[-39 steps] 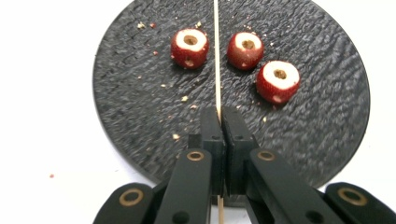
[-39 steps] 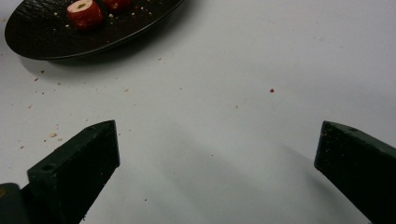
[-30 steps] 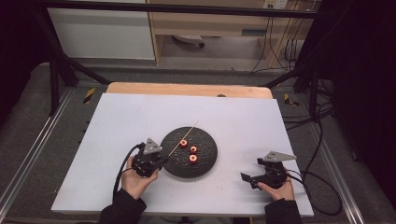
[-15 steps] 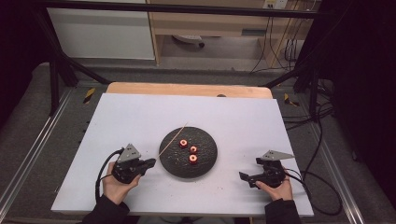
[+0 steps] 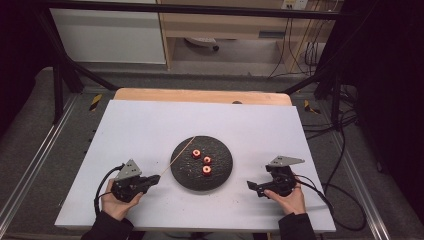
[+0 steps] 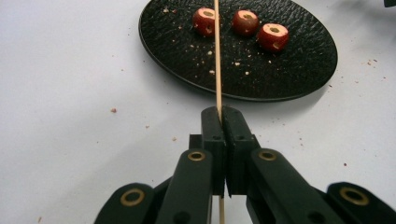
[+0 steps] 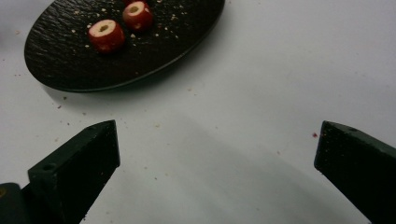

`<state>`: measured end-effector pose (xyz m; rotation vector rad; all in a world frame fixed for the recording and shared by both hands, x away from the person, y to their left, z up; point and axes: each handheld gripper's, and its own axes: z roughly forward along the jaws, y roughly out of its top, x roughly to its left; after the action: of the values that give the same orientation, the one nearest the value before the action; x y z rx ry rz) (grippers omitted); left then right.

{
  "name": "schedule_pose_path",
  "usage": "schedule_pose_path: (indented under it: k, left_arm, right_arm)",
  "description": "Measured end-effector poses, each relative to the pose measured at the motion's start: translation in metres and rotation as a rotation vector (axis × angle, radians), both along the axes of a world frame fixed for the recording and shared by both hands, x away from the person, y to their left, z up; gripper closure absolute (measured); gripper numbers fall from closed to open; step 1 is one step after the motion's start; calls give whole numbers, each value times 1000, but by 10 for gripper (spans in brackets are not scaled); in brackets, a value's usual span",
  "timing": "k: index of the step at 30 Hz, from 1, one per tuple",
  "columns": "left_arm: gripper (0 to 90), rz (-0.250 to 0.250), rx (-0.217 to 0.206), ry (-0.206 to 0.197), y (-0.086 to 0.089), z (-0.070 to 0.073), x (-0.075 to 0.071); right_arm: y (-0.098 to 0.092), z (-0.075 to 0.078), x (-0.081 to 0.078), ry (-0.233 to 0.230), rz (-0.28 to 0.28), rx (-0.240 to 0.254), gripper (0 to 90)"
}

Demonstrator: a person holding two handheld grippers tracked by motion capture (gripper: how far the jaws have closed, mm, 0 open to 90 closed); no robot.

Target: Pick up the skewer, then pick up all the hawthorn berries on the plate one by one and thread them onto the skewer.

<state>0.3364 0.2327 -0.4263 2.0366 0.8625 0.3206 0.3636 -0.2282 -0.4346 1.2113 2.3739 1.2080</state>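
Note:
A round black plate lies mid-table with three red cored fruit pieces on it. My left gripper sits left of the plate, shut on a thin wooden skewer that reaches over the plate's left rim. In the left gripper view the skewer runs from between the closed jaws over the plate, past the leftmost fruit piece. My right gripper rests right of the plate, open and empty. Its view shows the plate and fruit pieces ahead to the left.
The white table top carries small crumbs around the plate. A wooden strip borders the far edge. Cables trail off the right side, and metal rails flank the table.
My left gripper has pulled back left and toward the near edge, drawing the skewer off the plate's centre. The right gripper has stayed put.

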Motion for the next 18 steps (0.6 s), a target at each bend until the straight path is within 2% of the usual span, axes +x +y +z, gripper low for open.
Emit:
schedule_pose_path:
  k: [5,18]
  left_arm:
    - [886,-8,-13,-5,4,-1,-2]
    - [886,-20,-13,-5,10,-4,-6]
  right_arm:
    - [17,9,4,-1,21,-15,8]
    - [55,26,18,11,63,-20,7]
